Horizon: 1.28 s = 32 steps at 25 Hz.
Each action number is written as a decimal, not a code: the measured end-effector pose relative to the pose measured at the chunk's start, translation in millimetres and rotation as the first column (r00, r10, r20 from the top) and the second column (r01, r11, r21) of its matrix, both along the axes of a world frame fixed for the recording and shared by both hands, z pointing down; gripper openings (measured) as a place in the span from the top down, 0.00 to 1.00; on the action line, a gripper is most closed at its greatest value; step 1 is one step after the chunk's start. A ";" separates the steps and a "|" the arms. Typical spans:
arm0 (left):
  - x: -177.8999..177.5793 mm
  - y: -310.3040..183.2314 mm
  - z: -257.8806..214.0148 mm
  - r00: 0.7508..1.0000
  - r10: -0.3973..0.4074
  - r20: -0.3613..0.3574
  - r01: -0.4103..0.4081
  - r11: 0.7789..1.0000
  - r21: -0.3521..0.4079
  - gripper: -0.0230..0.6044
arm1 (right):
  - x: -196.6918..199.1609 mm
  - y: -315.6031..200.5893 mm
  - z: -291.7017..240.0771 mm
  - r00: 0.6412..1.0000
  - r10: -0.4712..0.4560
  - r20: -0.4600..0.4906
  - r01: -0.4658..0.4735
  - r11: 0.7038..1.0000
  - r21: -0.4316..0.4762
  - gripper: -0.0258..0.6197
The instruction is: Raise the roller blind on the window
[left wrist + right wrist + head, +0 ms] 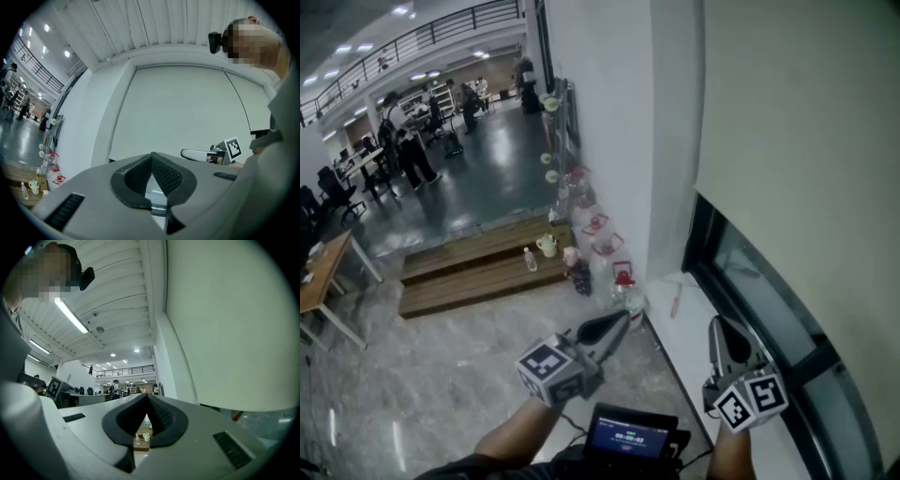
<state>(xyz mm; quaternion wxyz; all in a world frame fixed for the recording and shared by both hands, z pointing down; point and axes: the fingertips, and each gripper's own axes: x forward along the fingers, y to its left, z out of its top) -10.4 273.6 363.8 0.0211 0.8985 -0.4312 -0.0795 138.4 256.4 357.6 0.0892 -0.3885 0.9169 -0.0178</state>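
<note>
Where the white wall ends at the right of the head view, the roller blind hangs as a plain cream sheet, smooth and unmarked, over the upper part of the window. Its lower edge runs slantwise across that view, and below it a strip of glass in a dark frame is bare. In the left gripper view the blind fills most of the picture as one pale panel.

Both grippers are held in front of the window, below the blind's edge and apart from it. The left gripper has its jaws closed tip to tip with nothing between them. The right gripper, nearer the glass, likewise has its jaws together and empty.

A white sill runs under the window, with a small thin reddish object lying on it, too small to name. Plastic jugs stand in a row along the foot of the wall. Beyond them is a low wooden step bearing a small bottle and a cup. The floor is grey, polished stone. A desk stands at the left, people stand far back in the hall, and a railing lines an upper level.
</note>
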 end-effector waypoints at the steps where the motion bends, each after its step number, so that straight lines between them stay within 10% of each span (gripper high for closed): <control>1: 2.4 -4.7 0.7 1.000 -0.005 -0.001 0.005 1.000 -0.003 0.97 | 1.8 -5.4 0.7 1.000 -0.008 -0.002 0.008 1.000 0.001 0.93; 32: -59.8 -231.6 -6.0 0.990 0.141 0.011 -0.141 0.990 0.014 0.97 | -70.4 -228.7 -7.7 0.996 0.083 0.022 -0.083 0.997 -0.006 0.93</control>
